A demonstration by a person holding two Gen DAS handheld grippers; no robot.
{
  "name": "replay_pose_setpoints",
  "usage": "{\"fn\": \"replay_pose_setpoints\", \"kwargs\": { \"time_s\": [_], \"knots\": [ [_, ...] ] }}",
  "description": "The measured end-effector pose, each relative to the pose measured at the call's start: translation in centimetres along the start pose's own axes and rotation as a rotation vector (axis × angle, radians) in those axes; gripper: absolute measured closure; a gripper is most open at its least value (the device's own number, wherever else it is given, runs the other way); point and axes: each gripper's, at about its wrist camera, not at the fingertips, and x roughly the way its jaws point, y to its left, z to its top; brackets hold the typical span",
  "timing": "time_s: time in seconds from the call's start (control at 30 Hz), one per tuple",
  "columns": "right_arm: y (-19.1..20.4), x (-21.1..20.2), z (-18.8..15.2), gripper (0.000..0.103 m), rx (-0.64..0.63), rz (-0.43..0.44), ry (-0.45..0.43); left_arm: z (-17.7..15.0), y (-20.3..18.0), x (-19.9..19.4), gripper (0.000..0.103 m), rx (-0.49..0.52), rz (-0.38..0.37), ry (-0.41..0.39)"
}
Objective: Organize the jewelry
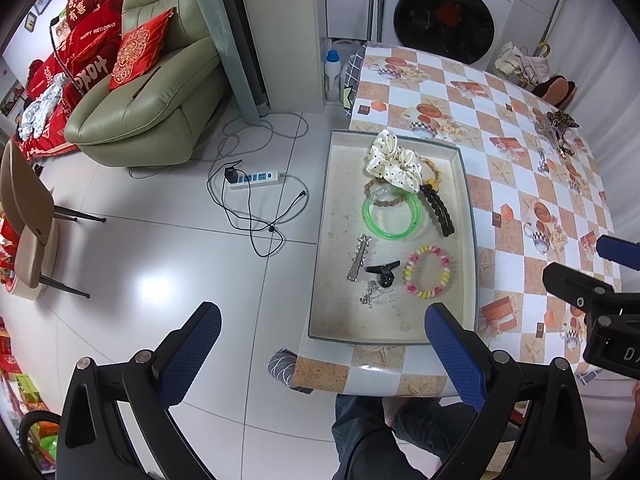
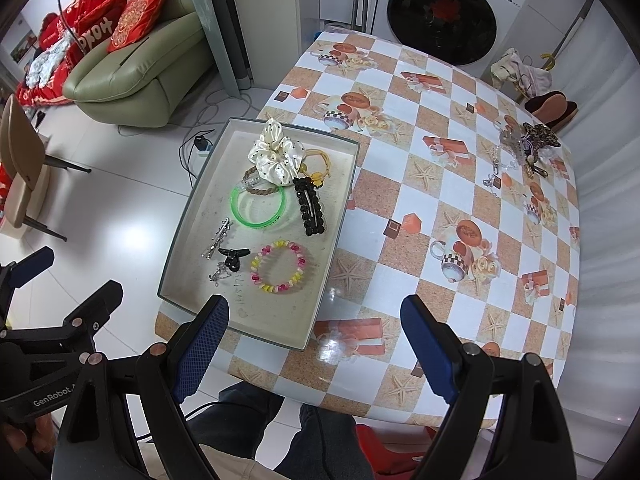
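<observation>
Both tools hang above the near edge of the tabletop point(image 2: 400, 216), jaws spread wide and empty: the left gripper point(image 1: 322, 346) over the near end of the tray point(image 1: 466, 184), the right gripper point(image 2: 314, 340) just off the tray's near right corner. Held high and back like this, each camera takes in the whole layout, which suits choosing a next piece rather than grasping one.

Most of the jewelry already lies in the shallow tray. A cream polka-dot scrunchie point(image 2: 274, 156) sits at the far end, overlapping a braided band point(image 2: 260, 189) and yellow hair ties point(image 2: 318, 166). A green bangle point(image 2: 258, 206) lies beside a black beaded clip point(image 2: 310, 208). Nearer are a silver barrette point(image 2: 218, 240), a small black claw clip point(image 2: 233, 258), a thin chain point(image 2: 218, 274) and a pastel bead bracelet point(image 2: 278, 268), each lying apart so it can be picked singly.

A tangled heap of unsorted pieces point(image 2: 524, 146) waits at the far right of the tabletop, well apart from the tray. Judging by that, the sorting is partly done, and the right tool is nearer for reaching it
</observation>
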Motion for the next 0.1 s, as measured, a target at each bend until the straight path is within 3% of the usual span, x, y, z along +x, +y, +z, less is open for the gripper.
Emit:
{"fn": "replay_pose_setpoints", "kwargs": {
  "time_s": [0.1],
  "knots": [
    [0.35,0.08,-0.17,0.013,-0.006,0.003,0.003,0.39,0.18,-0.02,0.000,0.003,-0.002,-0.001]
  ]
}}
